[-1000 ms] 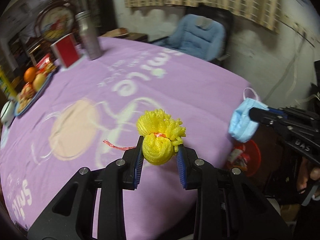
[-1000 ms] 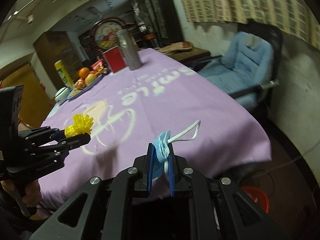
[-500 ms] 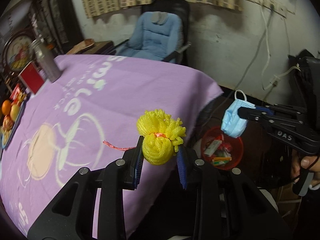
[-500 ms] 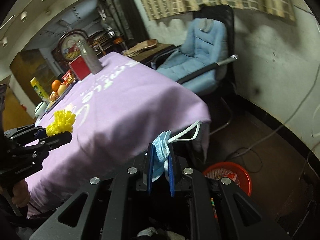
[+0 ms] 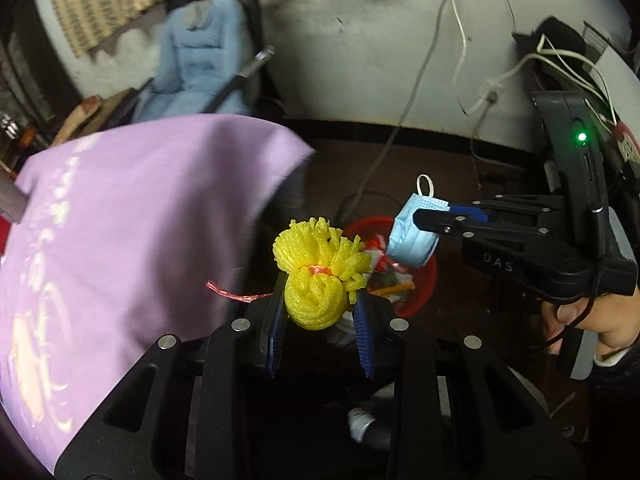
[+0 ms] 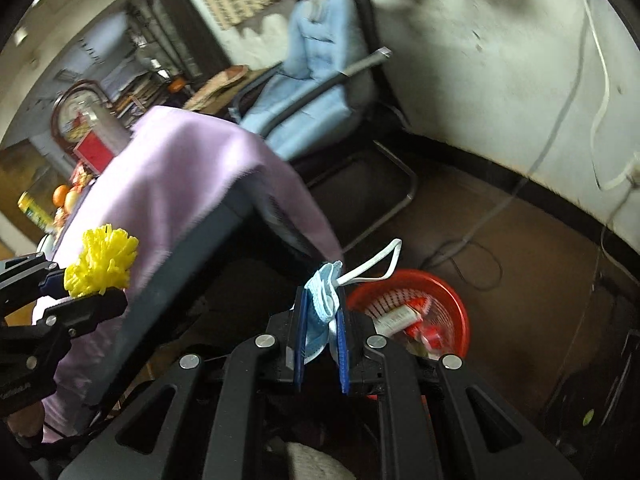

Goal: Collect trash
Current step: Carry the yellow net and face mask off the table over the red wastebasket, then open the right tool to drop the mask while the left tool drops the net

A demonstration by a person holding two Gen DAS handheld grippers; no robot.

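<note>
Two grippers now off purple tablecloth [image 5: 132, 216], down over floor beside red trash basket [image 6: 448, 296]; a second ago both above tabletop. Left gripper [image 5: 320, 320] narrow, clamped on yellow foam fruit net [image 5: 316, 280], same grip as before. Right gripper [image 6: 320, 336] nearly closed, pinching blue face mask [image 6: 324, 292], ear loop sticking out. Mask now above basket in left view, wrappers inside. Blue chair [image 6: 316, 76] behind.
</note>
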